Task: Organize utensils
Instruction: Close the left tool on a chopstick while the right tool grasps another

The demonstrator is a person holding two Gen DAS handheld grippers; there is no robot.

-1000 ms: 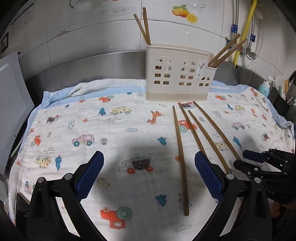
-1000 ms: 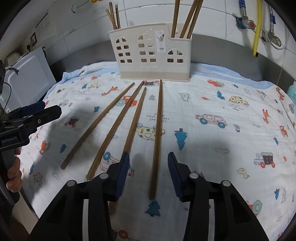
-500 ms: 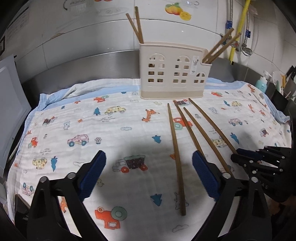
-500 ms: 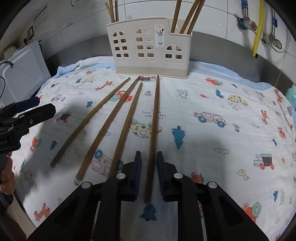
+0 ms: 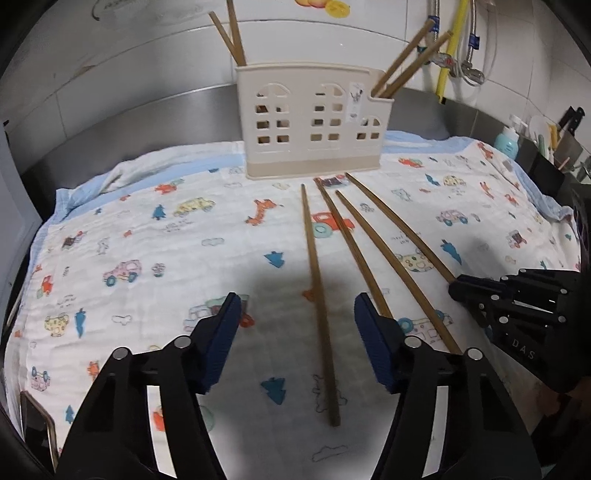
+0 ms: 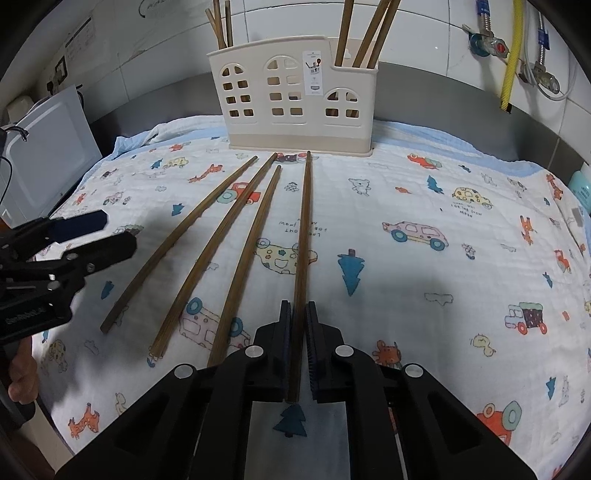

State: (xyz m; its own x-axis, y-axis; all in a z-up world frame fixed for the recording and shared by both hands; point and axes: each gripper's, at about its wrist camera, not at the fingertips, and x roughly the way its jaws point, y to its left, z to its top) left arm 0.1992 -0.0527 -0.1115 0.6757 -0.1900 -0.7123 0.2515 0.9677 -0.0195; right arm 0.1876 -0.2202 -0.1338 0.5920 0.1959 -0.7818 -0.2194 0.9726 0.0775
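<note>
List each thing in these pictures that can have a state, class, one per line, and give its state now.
Left gripper: open, astride the leftmost chopstick, not touching it.
Right gripper: shut on the rightmost brown wooden chopstick.
Three other brown wooden chopsticks: lying loose on the cloth.
Beige plastic utensil holder with window cut-outs: upright, with chopsticks standing in both end compartments.
White cartoon-print cloth: spread flat.

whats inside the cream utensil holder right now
The holder has chopsticks standing in its left end and its right end. The middle looks empty through the window cutouts, but the solid base hides its floor.
</note>
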